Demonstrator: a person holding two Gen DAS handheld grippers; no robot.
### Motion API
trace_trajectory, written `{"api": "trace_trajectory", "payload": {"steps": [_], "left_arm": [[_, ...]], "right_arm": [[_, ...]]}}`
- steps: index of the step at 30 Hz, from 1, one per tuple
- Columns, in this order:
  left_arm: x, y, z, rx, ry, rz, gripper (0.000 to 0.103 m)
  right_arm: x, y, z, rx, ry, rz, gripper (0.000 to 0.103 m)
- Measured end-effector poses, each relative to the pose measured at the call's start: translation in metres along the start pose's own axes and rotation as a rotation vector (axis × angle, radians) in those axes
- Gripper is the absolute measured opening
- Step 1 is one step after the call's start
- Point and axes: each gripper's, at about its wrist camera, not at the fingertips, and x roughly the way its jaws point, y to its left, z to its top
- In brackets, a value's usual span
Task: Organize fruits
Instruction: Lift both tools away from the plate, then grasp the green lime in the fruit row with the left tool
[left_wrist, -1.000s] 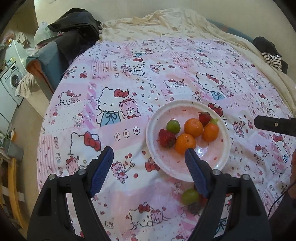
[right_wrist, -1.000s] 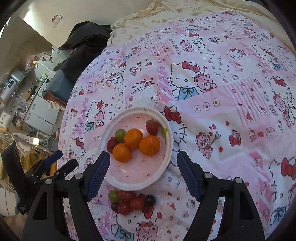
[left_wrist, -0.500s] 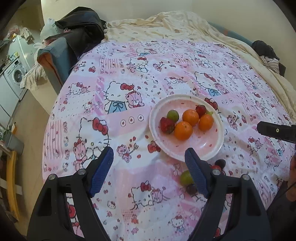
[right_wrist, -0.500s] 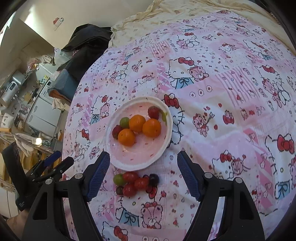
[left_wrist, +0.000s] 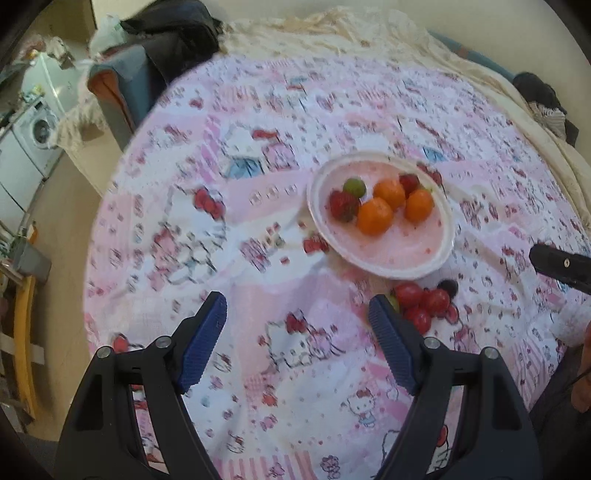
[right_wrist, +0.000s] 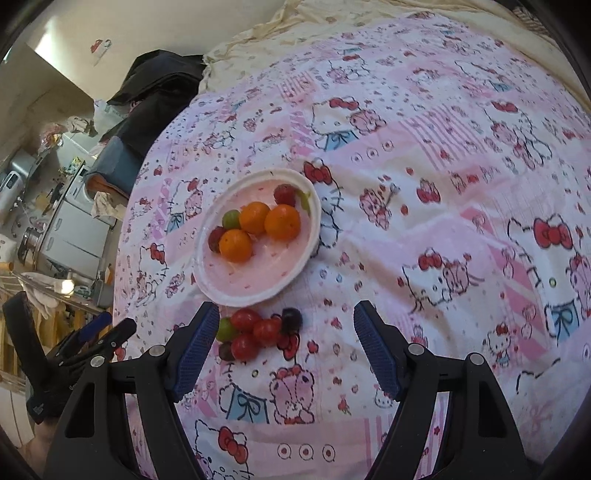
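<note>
Both claws wide, empty | right claw (right_wrist: 284, 339) over tomatoes (right_wrist: 255, 334) beside plate (right_wrist: 207, 273) | small, soft, rolly: pinch sides gently

both wrist cameras look forward and down over a bed, each between its own claw's blue pads. the left view (left_wrist: 297, 325) sits left of the plate (left_wrist: 448, 236), the right view (right_wrist: 284, 325) nearer; both share plate and cherry tomatoes (right_wrist: 255, 332).
</note>
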Motion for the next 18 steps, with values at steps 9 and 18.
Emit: {"api": "trace_trajectory", "payload": {"steps": [9, 18], "left_arm": [[0.046, -0.042, -0.014, 0.134, 0.136, -0.092, 0.064], [0.086, -0.073, 0.006, 0.382, 0.275, -0.210, 0.052]], "right_arm": [[0.003, -0.015, 0.003, 0.057, 0.012, -0.001, 0.078], [0.008, -0.024, 0.006, 0.093, 0.023, 0.009, 0.078]]}}
